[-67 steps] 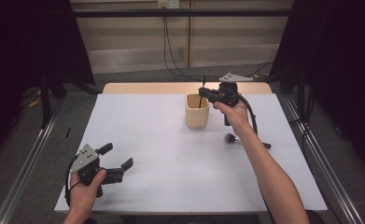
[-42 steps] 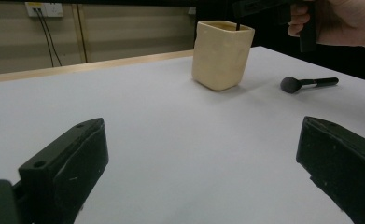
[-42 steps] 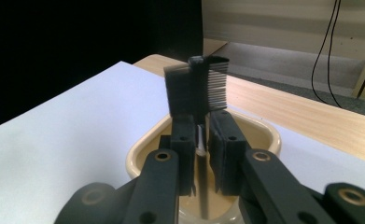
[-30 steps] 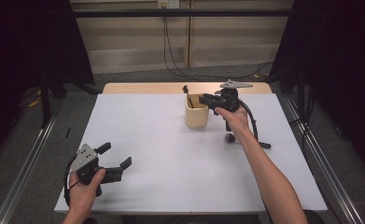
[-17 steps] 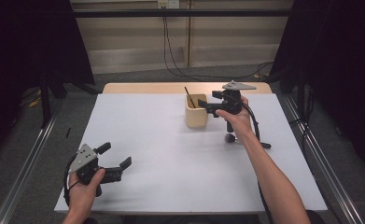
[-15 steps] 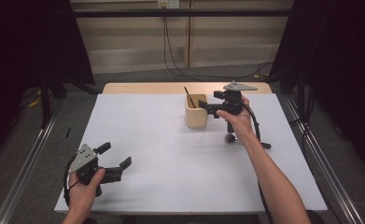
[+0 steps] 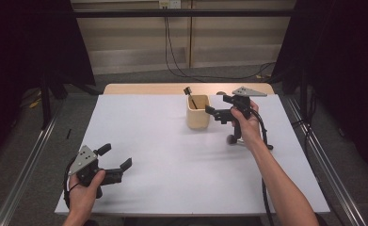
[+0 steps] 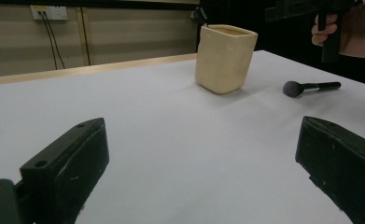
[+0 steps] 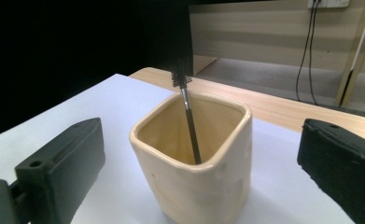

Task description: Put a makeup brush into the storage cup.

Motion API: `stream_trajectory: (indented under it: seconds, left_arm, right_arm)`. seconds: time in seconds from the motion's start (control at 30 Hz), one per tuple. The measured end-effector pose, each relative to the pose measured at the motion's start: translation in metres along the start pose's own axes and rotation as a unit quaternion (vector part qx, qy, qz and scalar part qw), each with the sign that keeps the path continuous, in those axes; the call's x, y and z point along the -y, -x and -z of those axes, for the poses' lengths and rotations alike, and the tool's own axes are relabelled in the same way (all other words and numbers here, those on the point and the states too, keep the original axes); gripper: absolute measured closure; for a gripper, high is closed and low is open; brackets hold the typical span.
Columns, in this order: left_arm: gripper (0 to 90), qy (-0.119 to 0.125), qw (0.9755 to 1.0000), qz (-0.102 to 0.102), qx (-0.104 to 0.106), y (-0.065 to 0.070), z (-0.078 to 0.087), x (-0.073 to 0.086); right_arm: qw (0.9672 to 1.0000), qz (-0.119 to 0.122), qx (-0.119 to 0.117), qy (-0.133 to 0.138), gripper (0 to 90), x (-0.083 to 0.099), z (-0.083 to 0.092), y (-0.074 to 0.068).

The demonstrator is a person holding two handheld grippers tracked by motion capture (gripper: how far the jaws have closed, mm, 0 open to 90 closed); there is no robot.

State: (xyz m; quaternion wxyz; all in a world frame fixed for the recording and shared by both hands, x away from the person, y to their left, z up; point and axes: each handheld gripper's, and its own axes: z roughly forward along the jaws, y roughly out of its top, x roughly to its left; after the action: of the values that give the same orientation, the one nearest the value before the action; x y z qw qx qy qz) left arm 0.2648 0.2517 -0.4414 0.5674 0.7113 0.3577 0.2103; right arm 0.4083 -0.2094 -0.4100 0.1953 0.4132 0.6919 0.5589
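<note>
Letting go | your right gripper [image 7: 218, 113] had just been opening, jaws wide beside the cream cup [image 7: 198, 112], nothing between them | spoolie brush [image 9: 186, 112] stood leaning inside that cup | powder brush [image 8: 310, 87] lay on the white table [image 7: 172, 155] | your left gripper [image 7: 114, 162] sat near the front edge, jaws apart and empty.

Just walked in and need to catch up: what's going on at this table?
A person with a gripper in each hand is putting makeup brushes into a cream cup. A thin spoolie brush stands in the cup, leaning on its rim. The right gripper is beside the cup, its jaws have just been opening and nothing is between them. A second brush with a round head lies on the white table near the right hand. The left gripper is open, holding nothing, at the near left.
</note>
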Motion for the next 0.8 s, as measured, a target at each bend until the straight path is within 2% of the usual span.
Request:
stream_trajectory:
  seconds: [0.1,0.23,0.33,0.43,0.8]
  left_arm:
    - [2.8,0.0,1.0,-0.002,0.0,0.0,0.001,-0.001]
    - [3.0,0.001,1.0,-0.001,-0.001,-0.001,0.001,0.0]
    - [3.0,0.001,1.0,-0.001,-0.001,-0.001,0.001,0.0]
    - [3.1,0.001,1.0,-0.001,-0.001,-0.001,0.001,0.0]
    - [3.0,0.004,1.0,0.001,-0.002,-0.001,0.003,-0.001]
  right_arm:
    - [1.0,0.002,0.001,0.006,0.5,0.001,0.007,0.0]
    - [0.9996,0.013,0.019,0.015,0.5,0.003,0.019,0.002]
    - [0.9993,0.012,0.023,0.026,0.5,0.005,0.025,0.002]
    - [0.9992,-0.002,0.019,0.035,0.1,0.008,0.033,0.002]
    - [0.9992,0.008,0.03,0.026,0.0,0.022,0.062,-0.001]
